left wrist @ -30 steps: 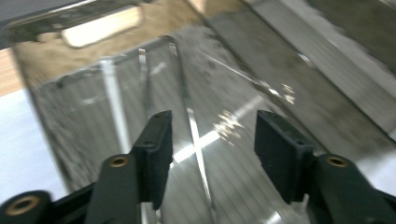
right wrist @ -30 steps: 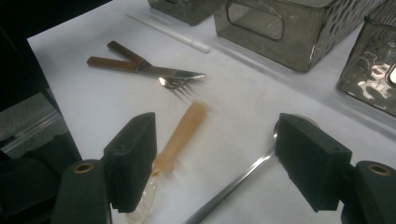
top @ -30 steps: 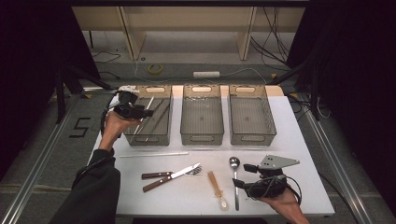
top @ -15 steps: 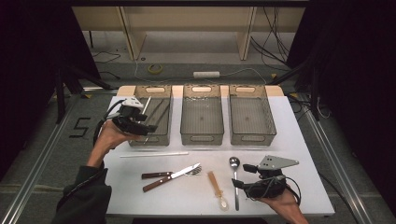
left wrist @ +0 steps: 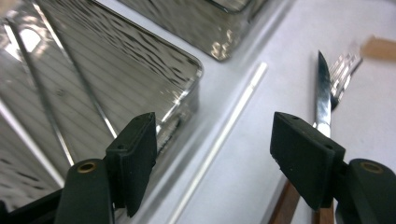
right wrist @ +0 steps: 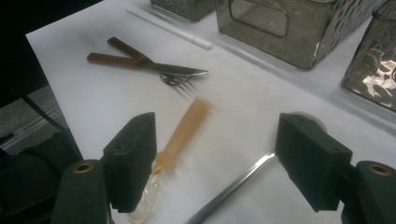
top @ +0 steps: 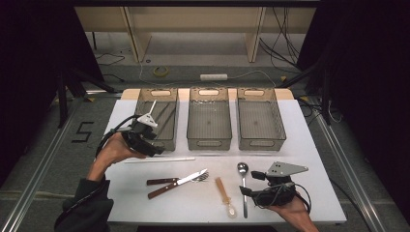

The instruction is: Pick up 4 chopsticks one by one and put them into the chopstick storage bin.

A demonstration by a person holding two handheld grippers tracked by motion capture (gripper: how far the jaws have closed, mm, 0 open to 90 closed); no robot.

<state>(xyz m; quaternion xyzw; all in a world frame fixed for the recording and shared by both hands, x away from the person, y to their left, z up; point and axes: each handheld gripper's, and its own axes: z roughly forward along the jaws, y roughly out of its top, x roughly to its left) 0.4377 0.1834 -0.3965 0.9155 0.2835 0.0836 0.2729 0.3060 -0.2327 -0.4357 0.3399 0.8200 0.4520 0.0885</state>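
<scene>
White straw [top: 159, 159] lies centre-left of the high view, just below the left bin [top: 157, 119]; left gripper [top: 145, 141] beside it, jaws just opened, nothing between; right gripper [top: 247, 191] spread wide, empty.

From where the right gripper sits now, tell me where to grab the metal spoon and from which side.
Take the metal spoon mid-handle, coming down from above with the jaws across its thin shaft. It lies flat on the white table, bowl toward the bins, handle toward the person, just left of the open right gripper. The plastic spoon lies apart on its other side, so there seems room.
</scene>
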